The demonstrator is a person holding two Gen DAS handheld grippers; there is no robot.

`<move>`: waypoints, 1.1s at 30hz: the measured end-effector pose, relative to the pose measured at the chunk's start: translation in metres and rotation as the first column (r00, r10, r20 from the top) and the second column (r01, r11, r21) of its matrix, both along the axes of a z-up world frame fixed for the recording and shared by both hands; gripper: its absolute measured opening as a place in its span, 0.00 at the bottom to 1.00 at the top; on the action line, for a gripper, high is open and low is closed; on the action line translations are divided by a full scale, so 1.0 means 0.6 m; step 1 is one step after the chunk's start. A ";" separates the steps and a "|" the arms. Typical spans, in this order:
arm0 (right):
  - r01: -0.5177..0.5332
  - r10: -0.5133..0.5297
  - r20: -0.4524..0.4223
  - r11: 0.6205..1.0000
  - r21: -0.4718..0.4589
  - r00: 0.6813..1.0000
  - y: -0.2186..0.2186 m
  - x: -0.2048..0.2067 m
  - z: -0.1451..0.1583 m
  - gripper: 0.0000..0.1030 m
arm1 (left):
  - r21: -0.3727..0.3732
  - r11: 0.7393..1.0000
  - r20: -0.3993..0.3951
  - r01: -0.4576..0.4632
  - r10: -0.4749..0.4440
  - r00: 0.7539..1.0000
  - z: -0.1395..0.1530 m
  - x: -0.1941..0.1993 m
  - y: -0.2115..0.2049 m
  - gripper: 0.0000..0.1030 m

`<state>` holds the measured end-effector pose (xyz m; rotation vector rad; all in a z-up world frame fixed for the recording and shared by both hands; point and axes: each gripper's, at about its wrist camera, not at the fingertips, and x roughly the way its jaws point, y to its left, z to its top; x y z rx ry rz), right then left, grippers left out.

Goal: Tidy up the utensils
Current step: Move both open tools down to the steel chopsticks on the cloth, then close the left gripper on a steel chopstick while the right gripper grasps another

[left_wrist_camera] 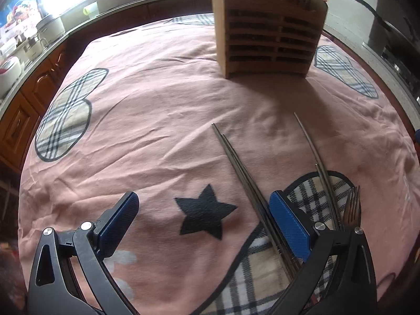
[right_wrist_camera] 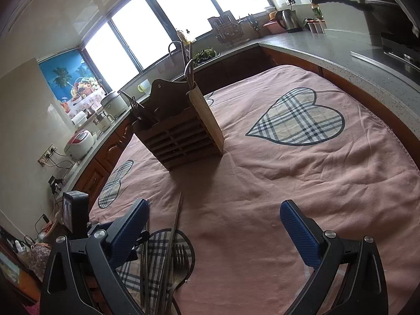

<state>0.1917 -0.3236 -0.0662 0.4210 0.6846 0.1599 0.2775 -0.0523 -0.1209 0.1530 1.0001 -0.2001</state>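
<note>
Both claws hang spread wide over the table [left_wrist_camera: 162, 84], which is covered by a pink cloth printed with plaid hearts and a dark star [left_wrist_camera: 206, 212]. The left claw [left_wrist_camera: 204, 225] grips nothing; its right blue pad sits just beside a pair of metal chopsticks [left_wrist_camera: 241, 165] that lie on the cloth and run back under that finger. Further right a second pair of chopsticks [left_wrist_camera: 315, 152] lies across a plaid heart, and a fork [left_wrist_camera: 351, 207] rests next to it with tines pointing away from the camera, its handle hidden behind the claw frame.

The right claw [right_wrist_camera: 214, 225] is likewise released and empty, hovering above bare pink cloth. Under and beside its left finger the same loose utensils show: chopsticks [right_wrist_camera: 174, 233] and the fork [right_wrist_camera: 181, 257] lying on a plaid heart.

The wooden utensil holder [left_wrist_camera: 267, 31] stands upright towards the far side of the table, well apart from the loose cutlery, with slatted front and a taller back panel. In the right wrist view [right_wrist_camera: 181, 131] it already holds forks in its left compartment and some tall handles at its right corner. Nothing lies on the cloth between the loose utensils and the holder.

Around the table runs a grey kitchen counter [right_wrist_camera: 328, 50] carrying a kettle [right_wrist_camera: 288, 19], a dish rack [right_wrist_camera: 231, 31] and rice cookers [right_wrist_camera: 78, 144], beneath bright windows.
</note>
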 end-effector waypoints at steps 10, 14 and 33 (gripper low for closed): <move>-0.155 0.151 -0.084 0.987 -0.049 0.985 0.084 0.071 -0.031 0.72 | -0.078 0.996 -0.030 -0.037 0.035 0.999 -0.005 0.045 0.012 0.81; -0.170 0.165 -0.120 0.985 -0.034 0.979 0.103 0.101 -0.048 0.67 | -0.052 0.998 -0.019 -0.021 0.020 1.000 -0.011 0.052 0.006 0.81; -0.291 0.247 -0.272 0.947 -0.135 0.930 0.186 0.195 -0.108 0.31 | -0.112 0.993 -0.050 -0.029 0.024 0.998 -0.006 0.069 0.039 0.67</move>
